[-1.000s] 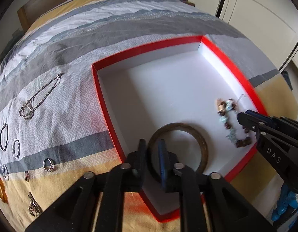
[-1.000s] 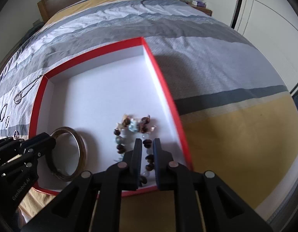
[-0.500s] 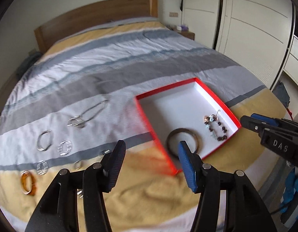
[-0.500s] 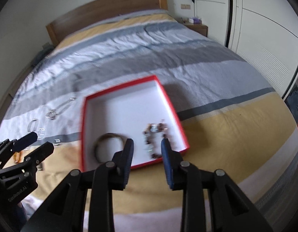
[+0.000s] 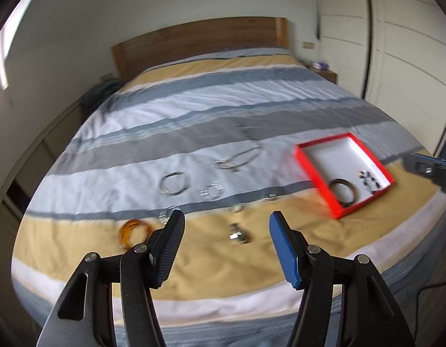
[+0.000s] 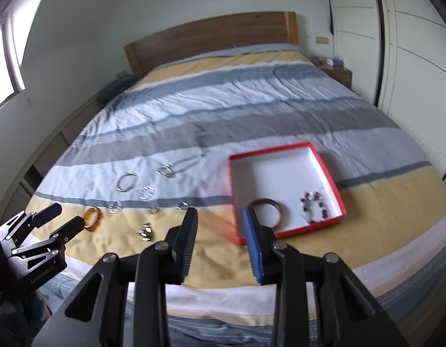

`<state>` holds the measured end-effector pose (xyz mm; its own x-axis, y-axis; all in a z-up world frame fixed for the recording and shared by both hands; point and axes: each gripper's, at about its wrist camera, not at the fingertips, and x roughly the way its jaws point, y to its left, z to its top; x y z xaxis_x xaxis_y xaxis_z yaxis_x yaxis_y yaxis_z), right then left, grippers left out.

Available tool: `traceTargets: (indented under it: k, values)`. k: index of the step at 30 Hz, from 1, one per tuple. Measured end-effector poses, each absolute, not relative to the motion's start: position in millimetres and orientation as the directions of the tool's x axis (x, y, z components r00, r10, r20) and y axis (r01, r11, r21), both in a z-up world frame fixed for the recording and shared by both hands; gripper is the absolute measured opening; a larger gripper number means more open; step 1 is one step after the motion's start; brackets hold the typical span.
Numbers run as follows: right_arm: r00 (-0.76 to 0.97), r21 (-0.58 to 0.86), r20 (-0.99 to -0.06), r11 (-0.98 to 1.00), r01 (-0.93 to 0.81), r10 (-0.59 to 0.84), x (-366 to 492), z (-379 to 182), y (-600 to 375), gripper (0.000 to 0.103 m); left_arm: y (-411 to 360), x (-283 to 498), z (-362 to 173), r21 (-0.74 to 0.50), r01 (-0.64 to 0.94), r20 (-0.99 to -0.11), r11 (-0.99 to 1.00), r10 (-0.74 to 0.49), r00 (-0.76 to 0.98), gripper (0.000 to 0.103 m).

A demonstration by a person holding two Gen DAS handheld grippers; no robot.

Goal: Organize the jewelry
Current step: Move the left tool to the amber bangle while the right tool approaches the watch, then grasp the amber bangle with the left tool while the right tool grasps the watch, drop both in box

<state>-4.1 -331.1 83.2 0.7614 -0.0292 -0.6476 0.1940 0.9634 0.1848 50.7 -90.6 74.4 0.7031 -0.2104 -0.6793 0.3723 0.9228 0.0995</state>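
1. Tools: the left tool (image 5: 226, 225) and right tool (image 6: 218, 221) both gape empty above the bed (image 6: 252, 110), their jaws having just been opening.
2. Red box (image 6: 328, 170) at 3 o'clock holds a dark bangle (image 6: 267, 211) and beaded bracelet (image 6: 314, 205).
3. Loose rings and chain (image 5: 237, 159) lie at 11 o'clock.

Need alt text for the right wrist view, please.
Open, empty right gripper above a striped bed; red-rimmed white box holds a dark bangle and beaded bracelet. More jewelry, including an amber ring, lies outside.
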Motion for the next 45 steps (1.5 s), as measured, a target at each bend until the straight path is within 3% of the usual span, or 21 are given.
traceTargets:
  k: [7, 14, 27, 34, 40, 41, 42, 45]
  values:
    - [0.775, 0.186, -0.632, 0.975, 0.118, 0.026, -4.1, 95.6, -293.9, 0.031, 0.2, 52.1, 69.5, 0.087, 0.235, -0.684, 0.968, -0.113, 0.721, 0.060]
    - [0.697, 0.190, -0.707, 0.981, 0.024, 0.120, 34.7, 52.4, -254.9, 0.031, 52.9, 73.5, 23.0, 0.066, 0.153, -0.740, 0.986, -0.054, 0.671, 0.061]
    - [0.491, 0.212, -0.839, 0.972, -0.101, 0.234, 142.8, -61.8, -198.9, 0.033, 54.7, 162.1, -50.9, 0.003, 0.164, -0.825, 0.987, -0.090, 0.558, 0.065]
    - [0.431, 0.223, -0.868, 0.969, -0.105, 0.246, 174.0, -100.7, -192.4, 0.036, 30.3, 211.7, -87.3, 0.075, 0.208, -0.856, 0.975, -0.044, 0.515, 0.065]
    - [0.407, 0.199, -0.882, 0.971, -0.132, 0.236, 182.2, -119.3, -187.5, 0.036, 24.5, 226.5, -113.9, 0.077, 0.208, -0.880, 0.975, -0.032, 0.475, 0.041]
    - [0.407, 0.194, -0.883, 0.972, -0.136, 0.233, 182.8, -119.8, -186.2, 0.034, 23.8, 226.7, -114.7, 0.066, 0.214, -0.880, 0.975, -0.044, 0.472, 0.028]
    - [0.410, 0.179, -0.885, 0.973, -0.144, 0.223, 183.1, -120.2, -185.4, 0.026, 21.5, 226.3, -114.4, 0.058, 0.220, -0.881, 0.974, -0.054, 0.470, 0.015]
    - [0.420, 0.211, -0.873, 0.969, -0.133, 0.247, 180.4, -117.6, -191.1, 0.024, 13.6, 223.7, -110.4, 0.082, 0.224, -0.875, 0.971, -0.038, 0.483, 0.011]
